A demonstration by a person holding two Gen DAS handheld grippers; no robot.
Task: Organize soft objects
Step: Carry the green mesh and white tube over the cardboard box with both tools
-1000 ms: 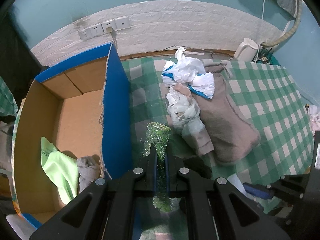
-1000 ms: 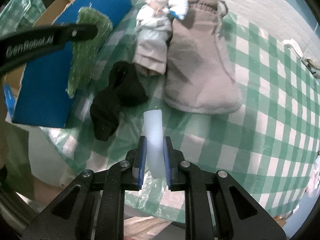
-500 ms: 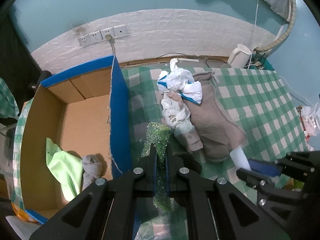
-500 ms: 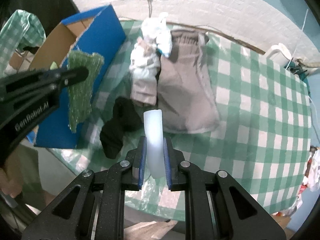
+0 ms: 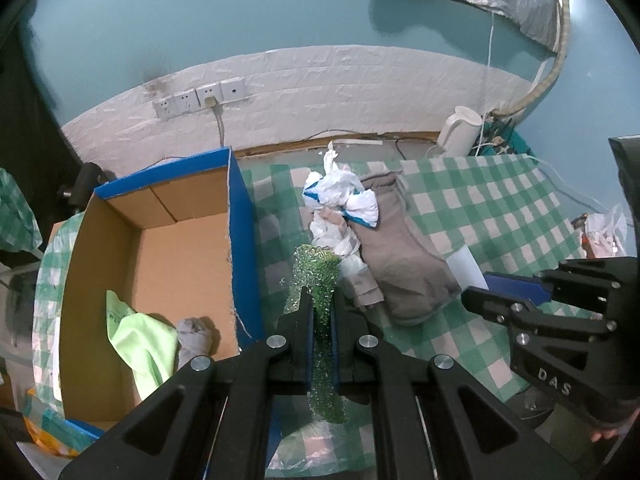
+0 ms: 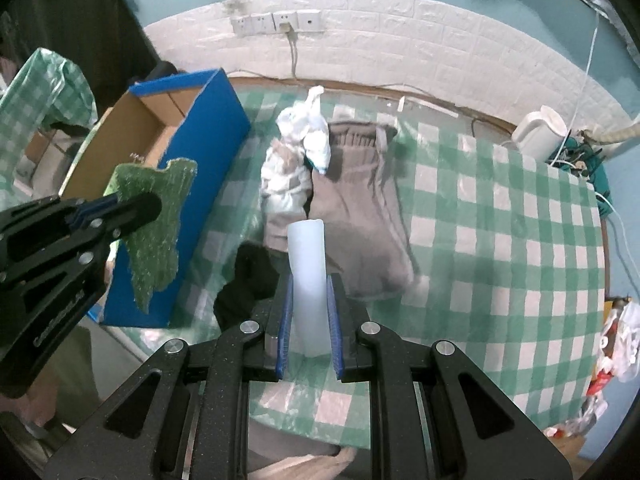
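Carrying, in the left wrist view: left gripper (image 5: 321, 312) clamped on green scouring pad (image 5: 316, 280), just right of the open cardboard box (image 5: 100, 248). Next, judged: swing left over the box, release.

Carrying too, in the right wrist view: right gripper (image 6: 309, 312) clamped on white foam strip (image 6: 307, 264), above black sock (image 6: 244, 284); box well left.

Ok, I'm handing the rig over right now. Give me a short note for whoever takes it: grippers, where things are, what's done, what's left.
Left gripper: shut on the green scouring pad, held beside the cardboard box.
Right gripper: shut on the pale foam strip, held above the checked tablecloth.
Done: a light green cloth and a grey sock lie in the box.
Left: drop both held items in; the black sock, grey garment and white bundle remain on the table.
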